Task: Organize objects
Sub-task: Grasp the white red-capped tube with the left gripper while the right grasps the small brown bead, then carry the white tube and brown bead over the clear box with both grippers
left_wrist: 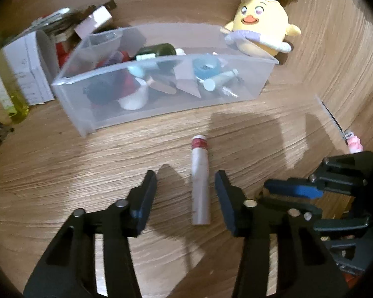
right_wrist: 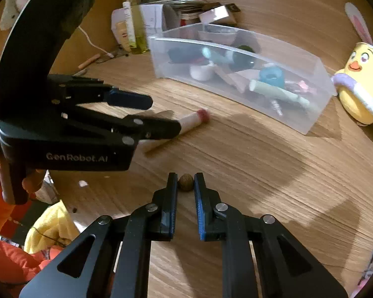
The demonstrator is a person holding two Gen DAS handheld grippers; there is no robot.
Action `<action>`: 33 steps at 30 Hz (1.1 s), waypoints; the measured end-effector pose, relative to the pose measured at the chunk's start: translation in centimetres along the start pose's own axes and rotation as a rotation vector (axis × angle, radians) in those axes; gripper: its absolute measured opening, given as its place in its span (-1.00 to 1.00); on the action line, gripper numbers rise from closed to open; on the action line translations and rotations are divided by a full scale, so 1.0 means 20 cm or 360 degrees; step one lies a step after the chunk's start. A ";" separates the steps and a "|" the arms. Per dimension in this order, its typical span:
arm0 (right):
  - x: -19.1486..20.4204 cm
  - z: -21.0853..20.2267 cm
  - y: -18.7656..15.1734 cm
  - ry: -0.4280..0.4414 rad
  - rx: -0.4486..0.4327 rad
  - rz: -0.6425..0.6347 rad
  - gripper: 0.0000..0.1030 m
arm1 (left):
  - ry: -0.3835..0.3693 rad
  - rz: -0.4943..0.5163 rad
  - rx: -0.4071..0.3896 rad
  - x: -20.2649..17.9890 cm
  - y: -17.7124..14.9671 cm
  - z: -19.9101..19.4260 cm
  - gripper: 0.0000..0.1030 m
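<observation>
A clear plastic bin [left_wrist: 161, 79] is seen standing on the wooden tabletop [left_wrist: 62, 168], towards its far edge. The bin is crowded with small things: a dark green bottle [left_wrist: 159, 49], a blue ring-shaped piece [left_wrist: 206, 68], a pale blue-green tube [left_wrist: 218, 80], a white cup-like pot [left_wrist: 134, 98] with something red behind it, a dark round item [left_wrist: 99, 93] and a folded paper or card [left_wrist: 186, 82]. Finer items at the bin's right end are too blurred to be told. Behind the bin's left end, white cartons [left_wrist: 29, 69] and a yellow bottle [left_wrist: 10, 84] are stacked near the far left corner; a yellow plush chick [left_wrist: 261, 24] is propped at the bin's right end, touching or just beside its corner.

Nearer the front edge, a white tube with a red cap [left_wrist: 200, 178] lies flat on the bare wood, its cap pointing towards the bin. The left gripper [left_wrist: 186, 181] is held over it with a finger on each side; the jaws are narrowed, but a gap is left on both sides and the tube is not touched.

In the right wrist view, a small brown nut-like ball [right_wrist: 185, 182] is pinched between the tips of the right gripper [right_wrist: 185, 183], whose jaws are drawn tight onto it, just above or on the tabletop, well in front of the bin.
</observation>
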State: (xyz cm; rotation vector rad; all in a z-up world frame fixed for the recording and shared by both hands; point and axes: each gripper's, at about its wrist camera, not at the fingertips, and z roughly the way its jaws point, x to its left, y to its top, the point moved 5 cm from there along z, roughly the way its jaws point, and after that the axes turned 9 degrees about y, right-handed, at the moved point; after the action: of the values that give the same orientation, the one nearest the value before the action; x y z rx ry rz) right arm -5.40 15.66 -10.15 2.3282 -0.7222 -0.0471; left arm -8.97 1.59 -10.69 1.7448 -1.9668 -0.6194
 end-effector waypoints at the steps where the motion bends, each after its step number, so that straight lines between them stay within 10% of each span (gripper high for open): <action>1: -0.02 -0.01 0.00 -0.0014 -0.0006 0.0018 -0.76 | -0.0007 0.0006 0.0007 -0.01 0.00 0.01 -0.25; 5: -0.08 -0.03 0.01 -0.0058 -0.0026 0.0062 -0.76 | 0.0001 0.0061 -0.0017 -0.05 0.01 0.02 -0.72; 33: -0.22 -0.19 0.35 -0.0127 -0.0348 0.0158 -0.76 | 0.0067 -0.0053 -0.0407 0.00 0.23 -0.32 -0.72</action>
State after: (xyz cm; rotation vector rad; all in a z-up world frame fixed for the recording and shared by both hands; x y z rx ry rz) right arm -11.64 16.02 -3.53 2.0894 -0.8283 -0.1671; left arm -8.82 1.78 -2.71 1.6221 -1.7478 -0.8005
